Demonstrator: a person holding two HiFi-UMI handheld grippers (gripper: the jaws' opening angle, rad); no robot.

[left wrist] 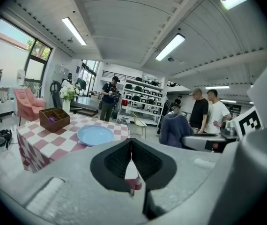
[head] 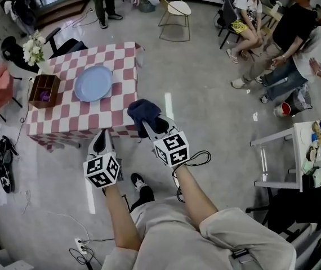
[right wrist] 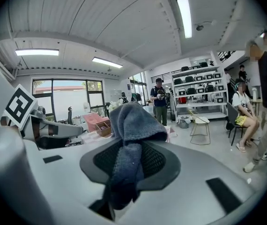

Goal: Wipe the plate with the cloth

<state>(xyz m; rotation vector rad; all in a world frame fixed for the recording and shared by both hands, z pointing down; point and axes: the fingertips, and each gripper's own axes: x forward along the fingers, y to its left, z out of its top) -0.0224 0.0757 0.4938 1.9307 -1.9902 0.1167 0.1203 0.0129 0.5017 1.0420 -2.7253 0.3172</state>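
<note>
Head view: shows a red-and-white checkered bench (head: 121, 108) with a pale blue plate (head: 93, 83) lying flat near its middle, bare. Beside the plate, toward the left edge, a wooden box (head: 43, 90) with compartments; past it, at the far corner, white flowers (head: 34, 48). Right claw (head: 152, 125) clenched on a dark blue cloth (head: 143, 112), bunched at the claw tip and hanging over the near right corner of the bench, apart from the plate. Left claw (head: 100, 142) at the near edge of the bench, nothing in it. On the floor to the right, well apart, seated people (head: 284, 32); farther back, a yellow-framed chair (head: 174, 13).

Left gripper view: jaws pressed together, tips meeting, nothing between them; only a sliver of the checkered bench (left wrist: 44, 144) in the slit below. Ahead and to the left, the plate (left wrist: 95, 135) on the bench with the box (left wrist: 54, 118) behind it. To the right, the cloth (left wrist: 173, 130) hanging from the other claw.

Right gripper view: jaws closed on the cloth (right wrist: 129, 135), with one fold pinched between the pads and trailing down, the rest heaped over the tips. At left, the marker cube of the left claw (right wrist: 20, 106). A standing person (right wrist: 160, 100) in front of shelves in the background.
</note>
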